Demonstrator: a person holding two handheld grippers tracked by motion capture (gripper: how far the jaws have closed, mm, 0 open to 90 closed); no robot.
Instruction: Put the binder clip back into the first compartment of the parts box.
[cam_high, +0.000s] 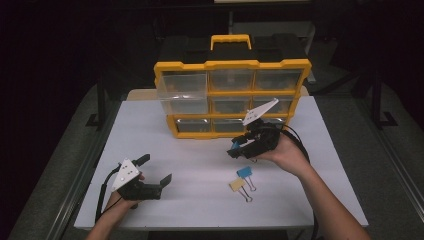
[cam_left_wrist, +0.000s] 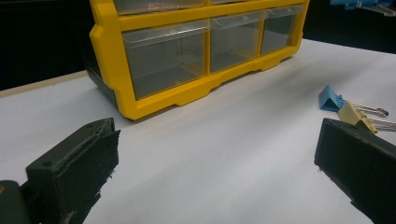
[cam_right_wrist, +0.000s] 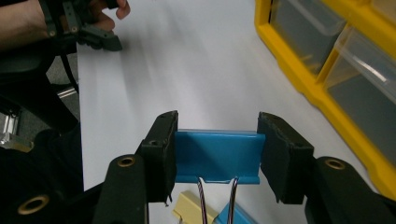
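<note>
My right gripper (cam_high: 235, 149) hangs above the white table (cam_high: 150, 130), just in front of the yellow drawer organizer (cam_high: 232, 65). It is shut on a blue binder clip (cam_right_wrist: 217, 156), whose wire handles point back toward the gripper body. On the table beneath lie a second blue binder clip (cam_high: 244, 172) and a tan binder clip (cam_high: 237, 184), side by side. My left gripper (cam_high: 156, 168) rests low at the table's near left with its jaws wide open and nothing between them. The left gripper view shows those two clips, blue (cam_left_wrist: 330, 99) and tan (cam_left_wrist: 352, 114), at its right.
The organizer (cam_left_wrist: 187, 56) has rows of clear drawers; its top-left drawer (cam_high: 182, 84) sticks out a little. A black case with a yellow handle (cam_high: 230, 40) stands behind it. The table's edges drop to a dark floor on all sides.
</note>
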